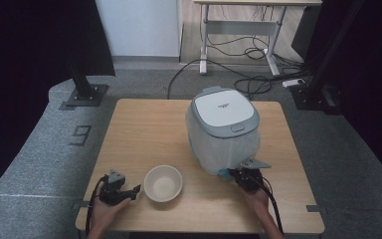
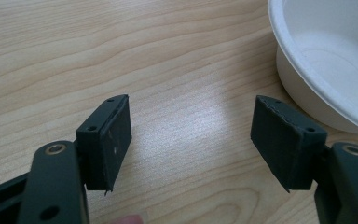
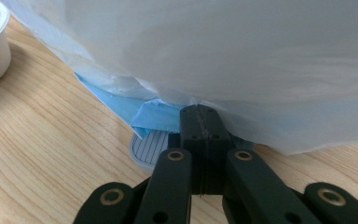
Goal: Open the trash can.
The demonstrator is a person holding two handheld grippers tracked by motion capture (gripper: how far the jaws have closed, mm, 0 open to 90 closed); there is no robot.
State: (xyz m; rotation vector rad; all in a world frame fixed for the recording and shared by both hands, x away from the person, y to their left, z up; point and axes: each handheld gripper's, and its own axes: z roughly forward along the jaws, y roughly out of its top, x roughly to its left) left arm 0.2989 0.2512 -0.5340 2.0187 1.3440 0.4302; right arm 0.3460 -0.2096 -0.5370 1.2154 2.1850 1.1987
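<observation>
Right gripper (image 3: pixel 200 116) pinching shut on the plastic bag (image 3: pixel 242 60) at cooker's (image 1: pixel 224 113) base; left gripper (image 2: pixel 191 135) gaping empty beside bowl (image 2: pixel 326 60).

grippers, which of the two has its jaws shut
The right gripper, at the foot of the plastic-covered rice cooker: its jaws are pressed together at the cover's lower edge. The left gripper beside the white bowl stands wide open over bare wood.

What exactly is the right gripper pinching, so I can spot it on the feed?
On the wooden table stands a rice cooker wrapped in a pale plastic bag. At its near bottom corner, the right gripper pinches the bag's blue edge, the only blue there.
</observation>
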